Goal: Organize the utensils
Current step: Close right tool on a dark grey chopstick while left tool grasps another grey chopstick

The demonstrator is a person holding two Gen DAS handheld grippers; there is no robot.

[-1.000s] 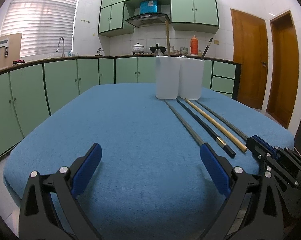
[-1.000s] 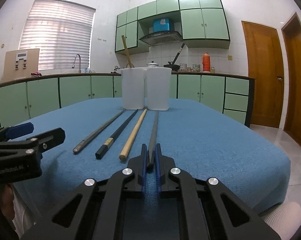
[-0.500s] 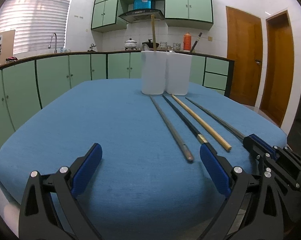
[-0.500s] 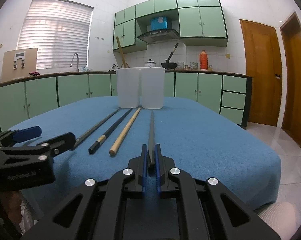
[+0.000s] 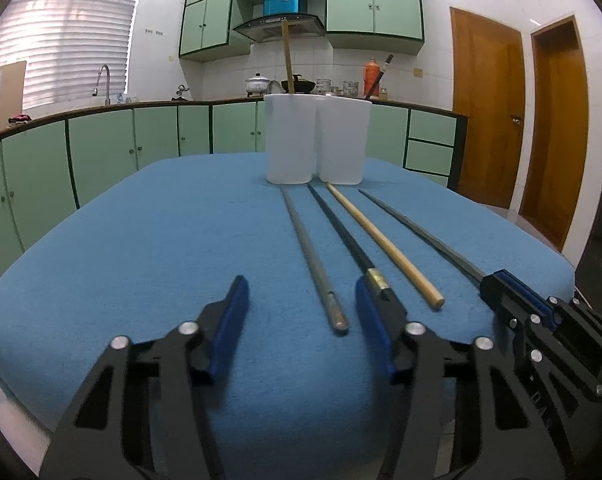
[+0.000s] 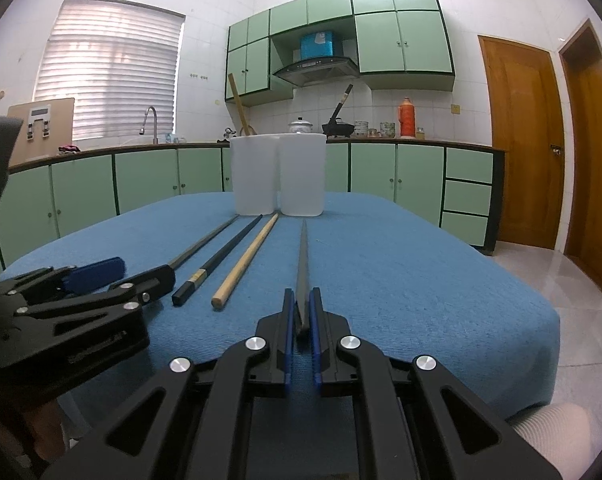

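Right gripper: jaws clenched on the near end of the dark grey stick, which runs straight off toward 12 o'clock, tip short of the right cup. Can't tell if the stick's far end touches the cloth.

Left gripper: jaws released, wide gap, low over the table. The grey metal stick has its near end between the jaws, not touching either. The black stick sits just beside the right jaw, gold band at its near end, partly hidden behind that jaw.

The wooden stick lies at 1 o'clock from the left gripper, between the black and dark grey sticks. All four fan out from the cups toward the near edge.

Two white cups touching side by side at 12 o'clock, far end of the table: left cup has a wooden stick standing in it, the right one a black stick, leaning.

Blue cloth covers the table.
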